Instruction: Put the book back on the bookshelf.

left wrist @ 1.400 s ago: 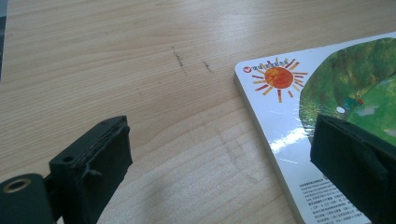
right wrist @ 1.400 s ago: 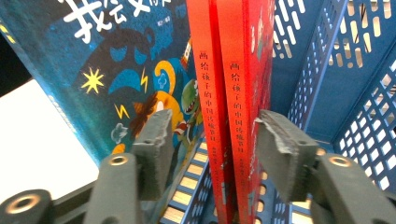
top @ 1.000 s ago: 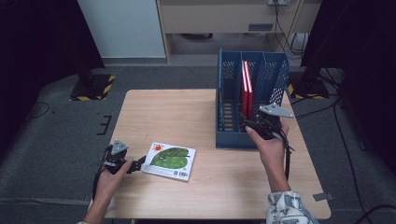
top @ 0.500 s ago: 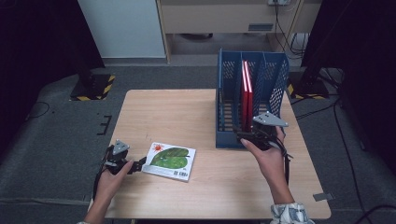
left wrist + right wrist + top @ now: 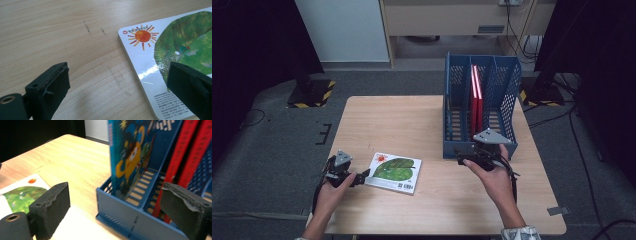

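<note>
Our right gripper (image 5: 460,159), its jaws just opened wide and holding nothing, hangs at the near end of the blue rack (image 5: 451,125). Our left gripper (image 5: 362,176) sits released at the green picture book (image 5: 394,172), flat on the table (image 5: 402,120).

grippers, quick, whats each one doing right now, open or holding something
Left gripper: open, nothing held, one jaw over the picture book.
Right gripper: jaws just opened, empty, facing the blue file rack.
</note>
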`<action>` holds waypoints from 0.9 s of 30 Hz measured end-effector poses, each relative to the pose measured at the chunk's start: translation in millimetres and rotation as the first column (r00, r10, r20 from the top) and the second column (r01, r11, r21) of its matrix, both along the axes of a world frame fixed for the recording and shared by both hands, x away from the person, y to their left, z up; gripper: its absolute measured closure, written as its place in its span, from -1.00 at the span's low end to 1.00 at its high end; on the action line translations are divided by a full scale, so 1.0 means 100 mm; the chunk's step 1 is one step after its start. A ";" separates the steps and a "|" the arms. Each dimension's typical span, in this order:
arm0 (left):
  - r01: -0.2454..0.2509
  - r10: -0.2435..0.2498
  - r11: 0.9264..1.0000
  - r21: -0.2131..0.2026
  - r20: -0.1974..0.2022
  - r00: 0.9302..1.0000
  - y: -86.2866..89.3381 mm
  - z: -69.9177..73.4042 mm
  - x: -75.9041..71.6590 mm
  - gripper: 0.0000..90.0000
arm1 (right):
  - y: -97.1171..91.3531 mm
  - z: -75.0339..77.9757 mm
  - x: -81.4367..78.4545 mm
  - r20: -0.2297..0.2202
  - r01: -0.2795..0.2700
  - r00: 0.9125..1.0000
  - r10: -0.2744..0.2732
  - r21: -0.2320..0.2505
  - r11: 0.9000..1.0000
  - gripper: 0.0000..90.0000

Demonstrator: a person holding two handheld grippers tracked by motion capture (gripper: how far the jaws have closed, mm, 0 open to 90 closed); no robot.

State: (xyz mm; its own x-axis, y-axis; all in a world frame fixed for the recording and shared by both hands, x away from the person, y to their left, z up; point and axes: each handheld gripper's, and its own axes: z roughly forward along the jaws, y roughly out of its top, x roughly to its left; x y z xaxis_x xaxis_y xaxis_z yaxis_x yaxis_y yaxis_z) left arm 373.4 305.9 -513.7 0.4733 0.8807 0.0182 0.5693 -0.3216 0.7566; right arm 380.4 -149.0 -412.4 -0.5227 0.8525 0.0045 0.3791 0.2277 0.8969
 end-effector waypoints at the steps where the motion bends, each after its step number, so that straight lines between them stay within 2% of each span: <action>1: 0.002 -0.002 1.000 0.001 0.000 1.000 0.00 0.00 0.00 -0.92 | 0.02 -0.02 -0.02 -0.003 -0.010 1.000 0.010 -0.003 1.000 -0.80; 14: 0.022 -0.022 1.000 0.013 -0.003 1.000 -0.05 -0.01 0.00 -0.92 | 0.24 -0.24 -0.20 -0.028 -0.089 0.996 0.090 0.011 0.996 -0.83; 18: 0.032 -0.031 0.999 0.014 -0.015 0.999 -0.07 -0.03 -0.01 -0.91 | 0.33 -0.38 -0.26 -0.041 -0.109 0.993 0.110 0.023 0.994 -0.83; 22: 0.054 -0.054 0.998 0.009 -0.013 0.998 -0.11 -0.02 -0.04 -0.91 | 0.42 -0.50 -0.30 -0.065 -0.132 0.989 0.132 0.005 0.991 -0.81; 27: 0.089 -0.088 0.996 0.004 -0.016 0.996 -0.18 -0.02 -0.06 -0.91 | 0.53 -0.58 -0.34 -0.067 -0.158 0.985 0.157 -0.016 0.987 -0.79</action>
